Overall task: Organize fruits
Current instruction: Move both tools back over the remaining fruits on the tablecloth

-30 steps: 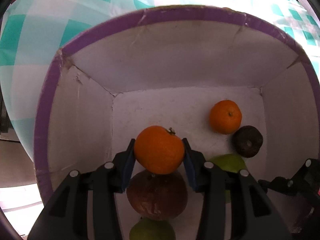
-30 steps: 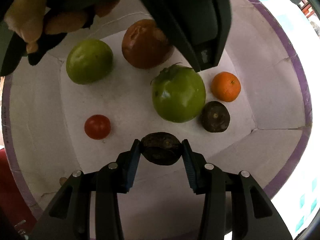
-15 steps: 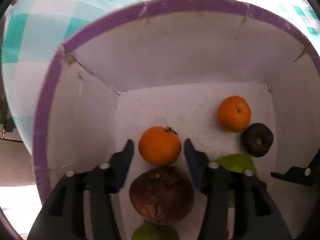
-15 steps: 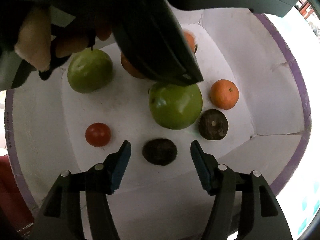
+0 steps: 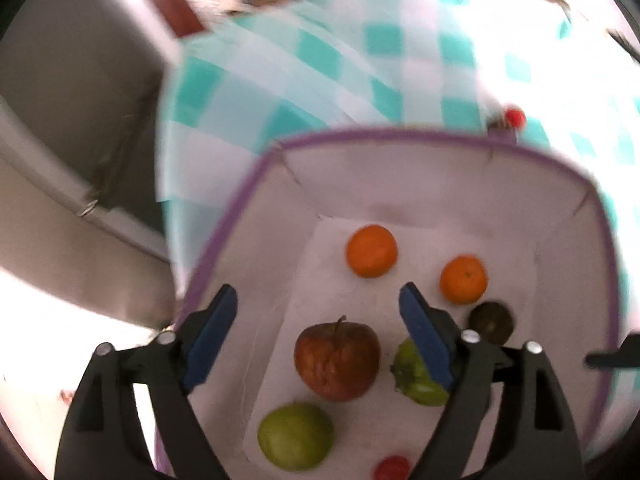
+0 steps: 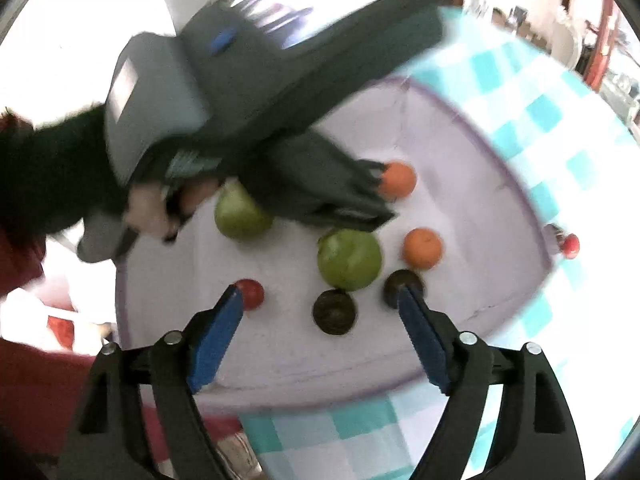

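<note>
A white box with a purple rim holds several fruits. In the left wrist view it holds two oranges, a brown apple, a green tomato, a green apple, a dark fruit and a small red tomato. My left gripper is open and empty above the box. My right gripper is open and empty above a dark fruit. The left gripper's body hides the brown apple in the right wrist view.
The box stands on a teal and white checked tablecloth. A small red fruit lies on the cloth just outside the box. The table's edge is at the left, with grey floor beyond.
Both grippers opened and let go, the left of its orange, the right of its dark fruit, and both pulled up and back out of the box. Both fruits now lie on the box floor.
</note>
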### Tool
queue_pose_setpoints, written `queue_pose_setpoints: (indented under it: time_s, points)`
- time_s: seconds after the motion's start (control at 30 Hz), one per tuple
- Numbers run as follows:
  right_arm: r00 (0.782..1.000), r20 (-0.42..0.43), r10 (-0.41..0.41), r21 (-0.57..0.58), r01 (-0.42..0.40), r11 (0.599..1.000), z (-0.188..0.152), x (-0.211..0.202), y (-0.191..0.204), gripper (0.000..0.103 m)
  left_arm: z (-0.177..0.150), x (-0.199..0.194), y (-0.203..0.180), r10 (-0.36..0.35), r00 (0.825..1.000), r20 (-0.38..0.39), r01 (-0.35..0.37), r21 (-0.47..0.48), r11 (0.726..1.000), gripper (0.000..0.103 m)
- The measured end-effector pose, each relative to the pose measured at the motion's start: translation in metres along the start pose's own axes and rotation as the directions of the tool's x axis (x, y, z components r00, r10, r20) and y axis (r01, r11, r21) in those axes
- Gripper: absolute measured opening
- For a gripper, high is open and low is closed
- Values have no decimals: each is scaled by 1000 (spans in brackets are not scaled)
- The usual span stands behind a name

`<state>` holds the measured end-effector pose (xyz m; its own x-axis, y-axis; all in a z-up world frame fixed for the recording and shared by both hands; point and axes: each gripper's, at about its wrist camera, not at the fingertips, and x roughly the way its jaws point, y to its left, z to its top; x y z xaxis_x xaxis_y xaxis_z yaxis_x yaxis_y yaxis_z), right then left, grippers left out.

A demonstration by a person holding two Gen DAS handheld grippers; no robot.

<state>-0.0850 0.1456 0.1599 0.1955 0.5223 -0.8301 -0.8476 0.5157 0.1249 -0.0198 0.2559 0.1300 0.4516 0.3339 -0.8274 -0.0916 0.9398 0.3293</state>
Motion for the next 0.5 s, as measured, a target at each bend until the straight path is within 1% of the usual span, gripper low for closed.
queue_pose_setpoints:
  time_s: [0.03,0.07,0.1,0.13,0.17,0.2,0.23,0.3,0.33,0.4,0.47,0.5]
  points:
    - [999,34,3,33,-4,999,-5,-14,-12,80,-3,-13,-1,22,1000,21,-21,-50,999,92]
    - [998,55,6,61,-9,998,-2,-18,-28,81,-6,-25,-1,46,998,41,-42,-94,995,94]
    - [997,81,6,98,-14,995,-7,-28,-42,81,-1,-35,3,65,996,57,-57,-127,990,95]
    - [995,102,4,132,-18,991,-8,-38,-53,82,-4,-47,-1,85,994,72,-73,-157,985,99]
    - [992,130,-5,188,-20,982,-18,-46,-70,82,-5,-59,-2,111,990,92,-92,-188,978,100]
    - [990,143,-16,235,-18,972,-22,-51,-82,83,-6,-71,-5,129,985,111,-104,-206,973,101]
    - [988,153,-31,289,-15,957,-33,-59,-95,83,-3,-77,-7,130,984,124,-102,-209,973,101]
    - [985,154,-71,407,3,914,-54,-65,-125,83,6,-97,-24,98,982,161,-68,-184,981,102]
    - [985,148,-86,442,12,897,-62,-62,-132,83,10,-102,-31,84,981,175,-55,-165,985,102]
    - [986,123,-115,518,35,855,-78,-59,-155,83,26,-106,-47,24,984,174,-3,-120,993,102]
    - [985,107,-137,591,48,805,-95,-62,-182,83,41,-105,-56,-57,985,165,76,-109,991,102]
    - [985,100,-144,613,53,789,-100,-61,-190,83,49,-103,-60,-101,983,153,116,-98,988,102]
